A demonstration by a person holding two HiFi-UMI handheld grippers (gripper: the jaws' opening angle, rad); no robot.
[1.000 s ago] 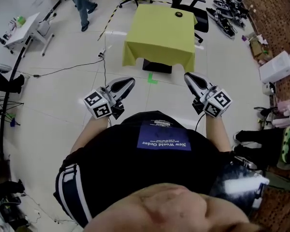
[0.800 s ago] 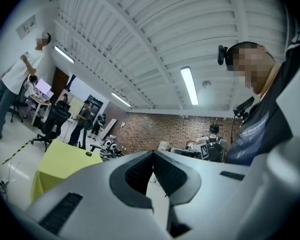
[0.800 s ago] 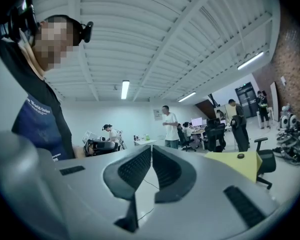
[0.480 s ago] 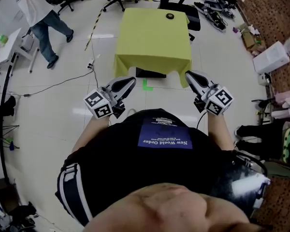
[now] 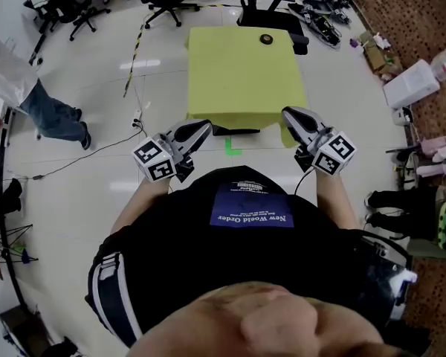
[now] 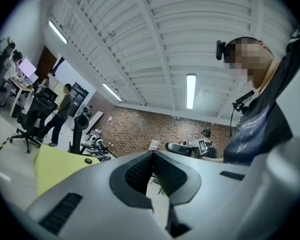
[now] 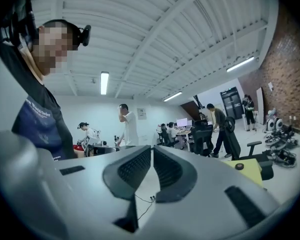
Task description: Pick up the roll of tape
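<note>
Pale tiled floor (image 5: 111,65) runs all round a yellow-draped table (image 5: 245,80), and the wearer of the head camera stands at its near edge. Both sets of jaws are pressed together with nothing between them. The left gripper (image 6: 151,155) and the right gripper (image 7: 151,150) each show ribbed pads meeting. Both are held close to the chest, just short of the table's near edge, noses tipped upward. The tape (image 5: 267,39) lies flat at the table's far edge, a little right of centre, well apart from both grippers.

To my eye, a clean pick means getting nearer. The whole tabletop lies between jaws and roll, so it takes a long lean across or a walk round the table's right side. The right gripper is on the tape's side. Its jaws would have to part enough to take the roll, come down level, and close without nudging it off the far edge.

A black chair (image 5: 275,17) stands just beyond that far edge, behind the tape, where an overreach would meet it. A cable (image 5: 97,155) trails on the floor left of the table, a trip risk that way. A person (image 5: 30,99) is well off to the table's left.
</note>
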